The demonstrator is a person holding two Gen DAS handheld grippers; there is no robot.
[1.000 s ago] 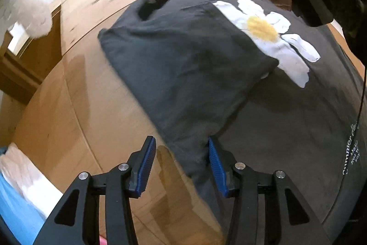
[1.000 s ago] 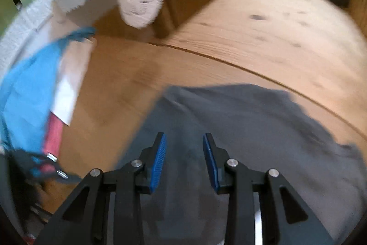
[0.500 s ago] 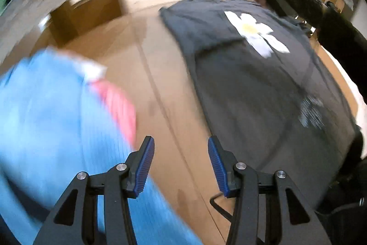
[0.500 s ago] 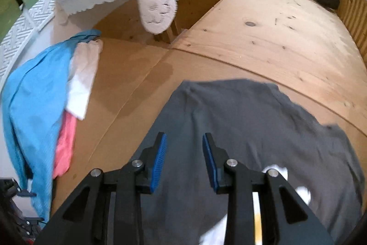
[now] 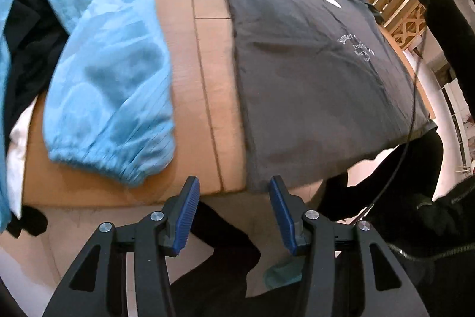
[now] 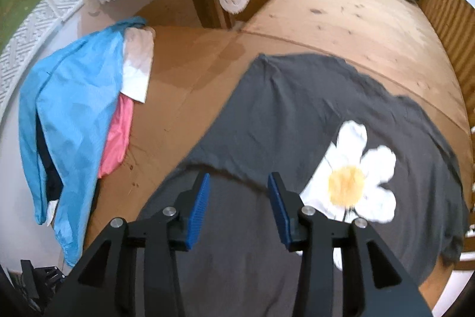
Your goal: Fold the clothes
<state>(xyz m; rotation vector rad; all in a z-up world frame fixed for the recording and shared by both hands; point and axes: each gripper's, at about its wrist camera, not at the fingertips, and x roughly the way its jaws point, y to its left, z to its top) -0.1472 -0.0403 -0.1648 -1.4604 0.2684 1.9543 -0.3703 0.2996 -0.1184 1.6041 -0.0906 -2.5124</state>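
Dark grey T-shirt [image 5: 311, 55] lies spread on the wooden table [image 5: 204, 49], one side flap folded inward, hem overhanging the near edge. Left gripper [image 5: 234, 208] hangs off that edge, jaws apart, empty. Right gripper [image 6: 237, 198] hovers over the fold line, likewise apart.

Risk: the overhanging hem could drag the shirt off.

Only the right view shows the whole daisy print [image 6: 356, 177]; the left shows the chest lettering [image 5: 357, 46].

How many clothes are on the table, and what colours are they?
Dark grey T-shirt with a daisy: 1
Blue jacket: 1
Pink garment: 1
White garment: 1
Black garment under the jacket: 1
Total: 5 that show; the pile may hide more.
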